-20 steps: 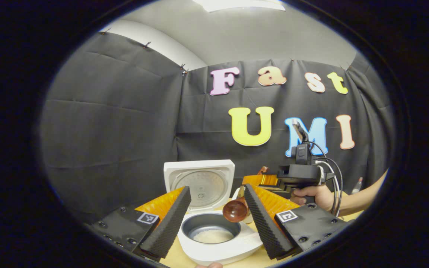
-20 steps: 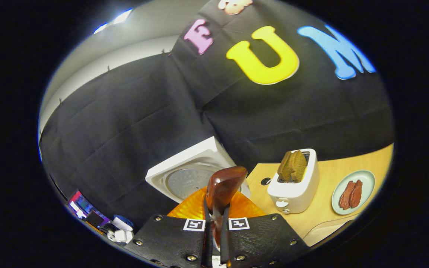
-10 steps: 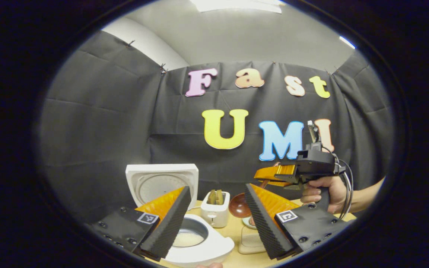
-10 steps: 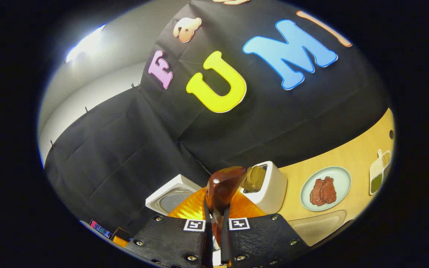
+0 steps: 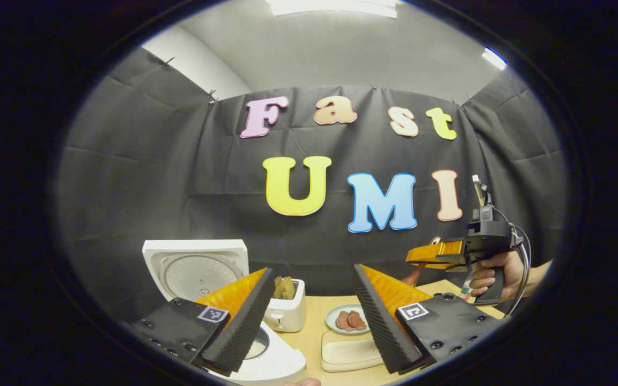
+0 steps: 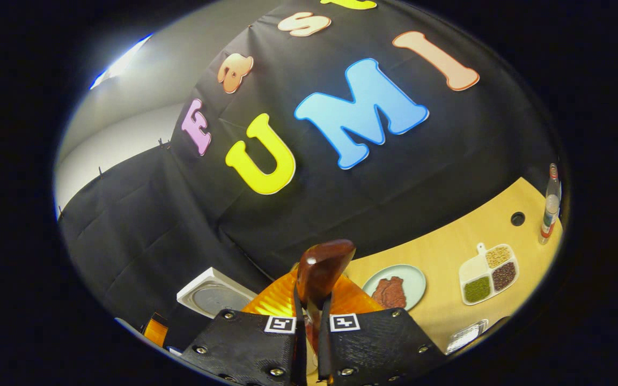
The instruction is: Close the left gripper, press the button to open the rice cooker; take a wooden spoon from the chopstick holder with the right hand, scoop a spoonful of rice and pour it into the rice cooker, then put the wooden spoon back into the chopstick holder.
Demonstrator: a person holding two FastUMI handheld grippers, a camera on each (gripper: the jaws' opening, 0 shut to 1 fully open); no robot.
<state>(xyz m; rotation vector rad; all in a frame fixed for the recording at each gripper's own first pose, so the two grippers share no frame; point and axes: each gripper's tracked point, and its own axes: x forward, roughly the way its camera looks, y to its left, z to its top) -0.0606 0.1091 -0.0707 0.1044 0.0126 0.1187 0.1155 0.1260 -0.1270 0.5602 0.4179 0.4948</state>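
In the right gripper view, my right gripper [image 6: 309,328] is shut on the dark wooden spoon [image 6: 322,267], whose bowl sticks up past the fingertips. The white rice cooker [image 6: 213,294] lies low on the left there with its lid up. In the left gripper view, my left gripper [image 5: 309,321] stands open with nothing between its fingers. The rice cooker's raised lid [image 5: 193,269] is at the lower left, and its body [image 5: 274,365] is partly hidden behind the left finger. The right gripper [image 5: 438,254], held by a hand [image 5: 488,273], hangs at the right above the table.
A white toaster [image 5: 287,308] with bread stands beside the cooker. A plate of meat [image 6: 395,285], a divided dish of grains [image 6: 488,273] and a bottle [image 6: 549,206] sit on the wooden table [image 6: 448,249]. A pale tray [image 5: 349,351] lies near the front.
The right gripper carried the spoon to the right, away from above the rice cooker. The left gripper view swung right, so the cooker slid to the left. Both grippers kept their states.
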